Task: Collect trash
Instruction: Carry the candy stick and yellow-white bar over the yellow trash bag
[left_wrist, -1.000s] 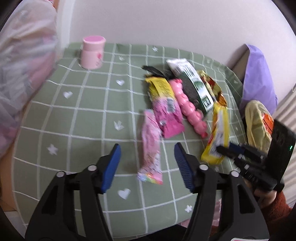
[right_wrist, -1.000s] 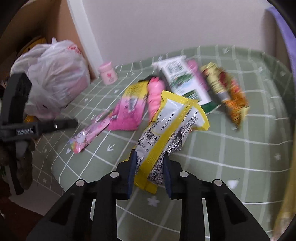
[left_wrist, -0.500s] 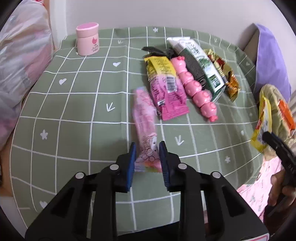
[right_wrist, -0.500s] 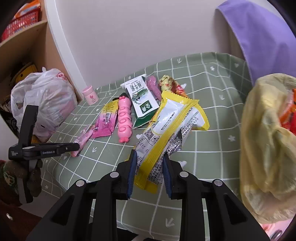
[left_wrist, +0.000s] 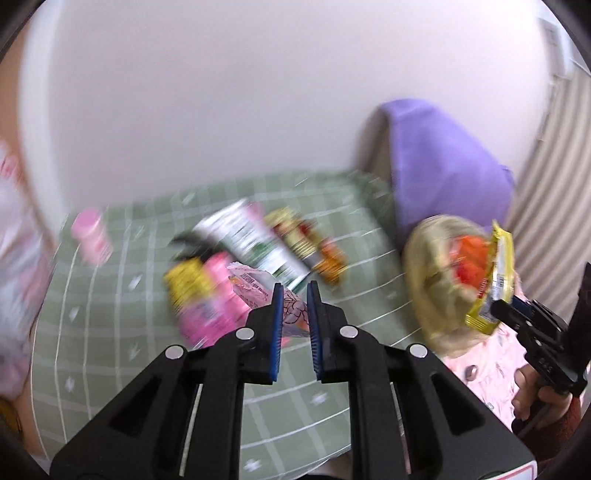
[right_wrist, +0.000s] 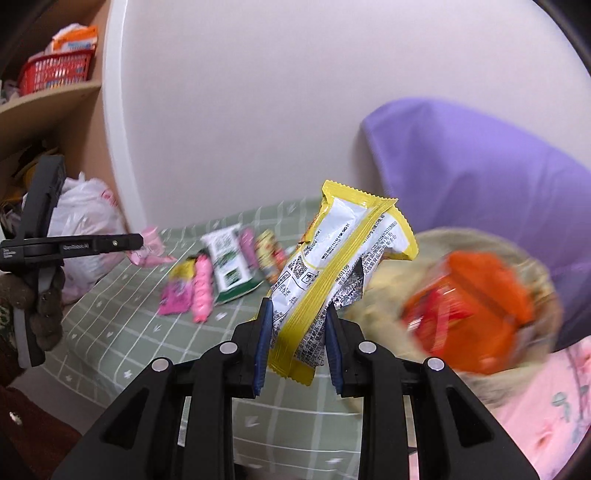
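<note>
Now closing: left hand-held gripper (left_wrist: 294, 295) narrowing on a pink wrapper (left_wrist: 255, 291), lifted above the tabletop (left_wrist: 110, 314). Right hand-held gripper (right_wrist: 297, 314) clamped on a crinkled yellow wrapper (right_wrist: 343, 258), near the trash bag (right_wrist: 480, 295).

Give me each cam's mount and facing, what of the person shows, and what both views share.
Left wrist: on the left tongs, looking down along them at the green checked table; their jaws are closing on a pink wrapper; right tongs and hand show at right.
Right wrist: on the right tongs, gripping a yellow wrapper, facing the table and yellow trash bag; left tongs show at left.
Shared: both wrappers, table litter, trash bag, purple cloth.
</note>
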